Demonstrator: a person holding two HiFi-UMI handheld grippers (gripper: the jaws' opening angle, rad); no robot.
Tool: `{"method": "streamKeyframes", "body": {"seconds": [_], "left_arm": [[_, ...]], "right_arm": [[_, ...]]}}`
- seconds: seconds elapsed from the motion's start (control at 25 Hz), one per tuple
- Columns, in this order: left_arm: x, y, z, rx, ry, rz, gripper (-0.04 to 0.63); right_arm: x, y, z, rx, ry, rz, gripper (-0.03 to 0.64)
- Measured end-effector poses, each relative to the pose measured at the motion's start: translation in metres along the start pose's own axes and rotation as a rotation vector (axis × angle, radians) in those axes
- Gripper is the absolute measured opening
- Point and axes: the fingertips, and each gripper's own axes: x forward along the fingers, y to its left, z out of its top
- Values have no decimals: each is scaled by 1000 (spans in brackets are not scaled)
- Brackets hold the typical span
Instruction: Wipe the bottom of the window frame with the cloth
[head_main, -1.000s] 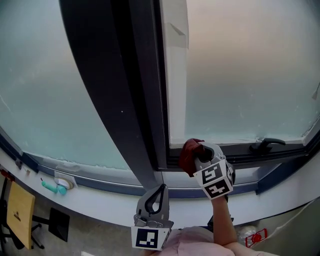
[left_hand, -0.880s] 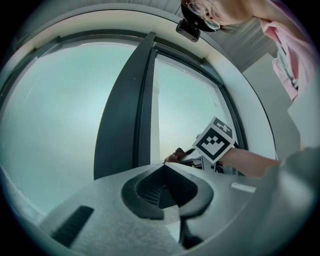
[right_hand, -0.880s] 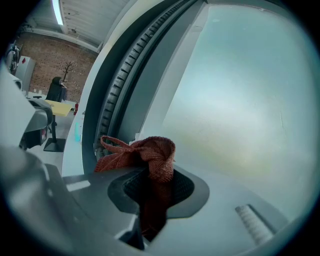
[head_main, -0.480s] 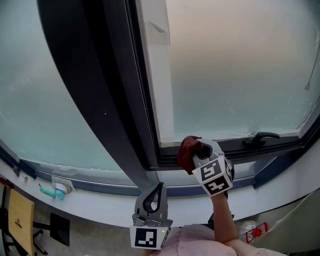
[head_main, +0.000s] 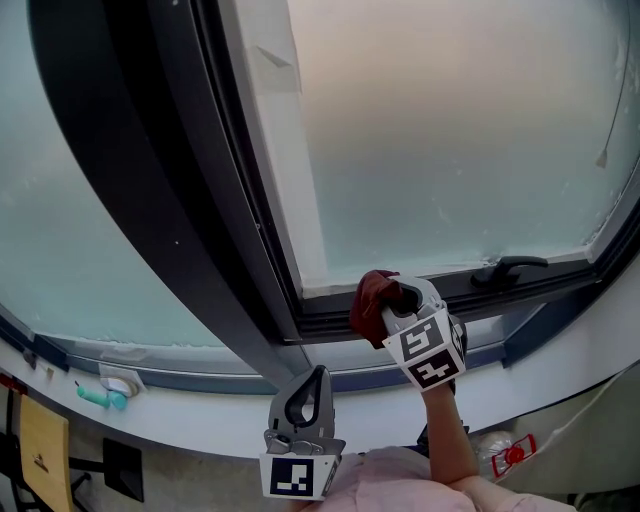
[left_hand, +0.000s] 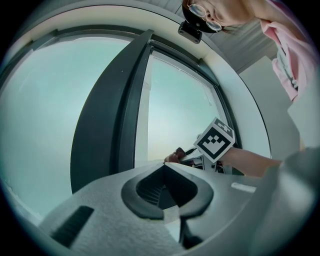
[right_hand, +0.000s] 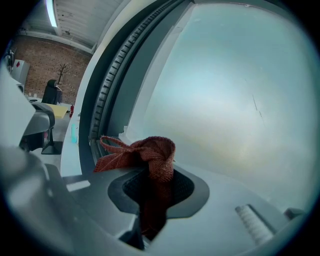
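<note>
red cloth (right_hand: 150, 152) clenched between the jaws of the right gripper (head_main: 388, 306), bunched end held against the bottom rail of the window frame (head_main: 330, 322), window handle (head_main: 510, 266) at its 2 o'clock, left gripper (head_main: 319, 373) closed on nothing at 7 o'clock, below the frame

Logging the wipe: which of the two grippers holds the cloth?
The right gripper: its jaws pinch the red cloth; the left gripper is shut, empty.
</note>
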Motion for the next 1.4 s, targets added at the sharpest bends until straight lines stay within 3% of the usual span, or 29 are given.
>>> {"method": "streamKeyframes", "body": {"seconds": [1.4], "left_arm": [[22, -31, -5, 0, 14, -44, -3]], "right_arm": [[-24, -46, -30, 74, 2, -45, 61]]}}
